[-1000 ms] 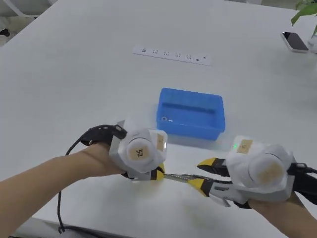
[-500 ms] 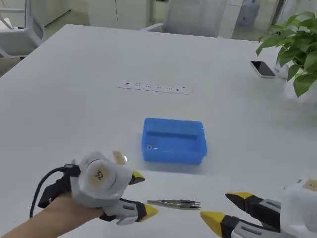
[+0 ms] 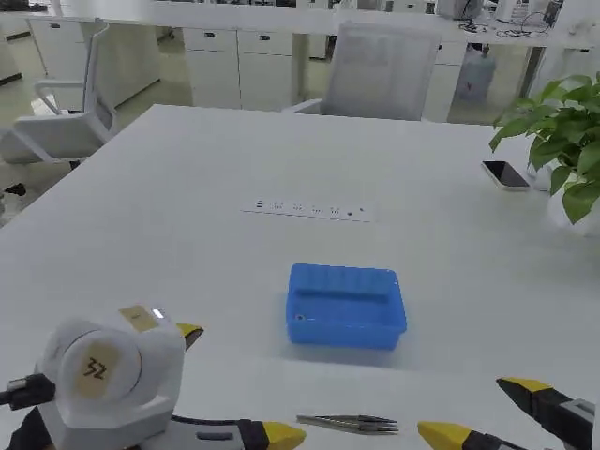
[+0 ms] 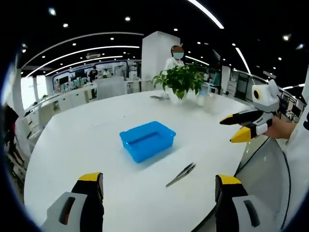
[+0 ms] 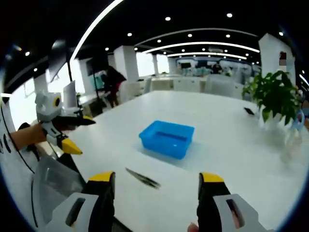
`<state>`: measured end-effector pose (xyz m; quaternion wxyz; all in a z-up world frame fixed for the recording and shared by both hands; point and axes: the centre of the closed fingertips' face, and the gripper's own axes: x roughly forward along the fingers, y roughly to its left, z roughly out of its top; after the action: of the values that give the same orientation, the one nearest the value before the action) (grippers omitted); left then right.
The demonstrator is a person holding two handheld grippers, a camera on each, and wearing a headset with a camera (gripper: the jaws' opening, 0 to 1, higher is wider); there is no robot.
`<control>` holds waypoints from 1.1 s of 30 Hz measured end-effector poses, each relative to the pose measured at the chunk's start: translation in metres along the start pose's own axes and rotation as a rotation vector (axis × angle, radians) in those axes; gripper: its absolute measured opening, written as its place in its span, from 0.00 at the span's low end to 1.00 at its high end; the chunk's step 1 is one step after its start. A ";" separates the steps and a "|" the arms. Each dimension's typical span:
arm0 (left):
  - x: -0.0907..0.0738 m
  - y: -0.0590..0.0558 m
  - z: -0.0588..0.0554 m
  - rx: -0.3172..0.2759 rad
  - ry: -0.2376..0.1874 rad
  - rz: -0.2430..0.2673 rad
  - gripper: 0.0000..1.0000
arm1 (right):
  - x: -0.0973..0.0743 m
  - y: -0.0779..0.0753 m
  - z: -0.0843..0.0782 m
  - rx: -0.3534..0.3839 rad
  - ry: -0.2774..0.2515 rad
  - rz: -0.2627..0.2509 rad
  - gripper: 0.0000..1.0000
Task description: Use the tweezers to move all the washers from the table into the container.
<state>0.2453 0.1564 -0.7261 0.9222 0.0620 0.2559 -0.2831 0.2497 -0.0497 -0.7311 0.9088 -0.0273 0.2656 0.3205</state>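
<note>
1. Tweezers [image 3: 349,424] lie flat on the white counter [image 3: 187,216], on the person's side of the blue container [image 3: 345,336] and well apart from it.
2. That container is an open-topped rectangular tub standing upright near the middle of the counter. In the head view one small pale washer [image 3: 300,318] rests on its floor, in the near left corner.
3. On the near left of the container, the left hand-held gripper [image 3: 236,382] has its yellow-tipped jaws spread wide. In the left gripper view the tweezers lie ahead of it, in line with the gap between the jaws and touching neither.
4. On the near right of the container, the right hand-held gripper [image 3: 483,409] also has its jaws spread wide. In the right gripper view the tweezers sit ahead of the gap, closer to the left jaw and clear of both.
5. The two hand-held grippers face each other across the tweezers, and neither touches the container.
6. Beyond the container a white power strip [image 3: 307,208] lies flat on the counter.
7. Further beyond the container and off to its right, a dark phone [image 3: 506,174] lies near a leafy potted plant [image 3: 562,141].
8. A grey chair [image 3: 380,70] stands at the counter's far edge, straight beyond the container.
</note>
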 end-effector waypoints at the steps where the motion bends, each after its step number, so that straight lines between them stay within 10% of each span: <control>1: -0.004 0.003 0.001 -0.006 -0.021 0.023 0.99 | 0.000 -0.001 -0.001 0.005 0.004 -0.005 0.71; 13: -0.018 0.007 -0.002 -0.083 -0.024 0.096 0.99 | -0.001 -0.008 -0.010 0.006 0.041 -0.059 0.92; 33: -0.021 0.000 0.001 -0.060 -0.024 0.087 0.99 | -0.009 -0.012 -0.013 0.023 0.034 -0.080 0.96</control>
<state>0.2310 0.1661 -0.7148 0.9382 0.0421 0.2500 -0.2357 0.2455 -0.0671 -0.7390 0.9166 -0.0327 0.2832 0.2803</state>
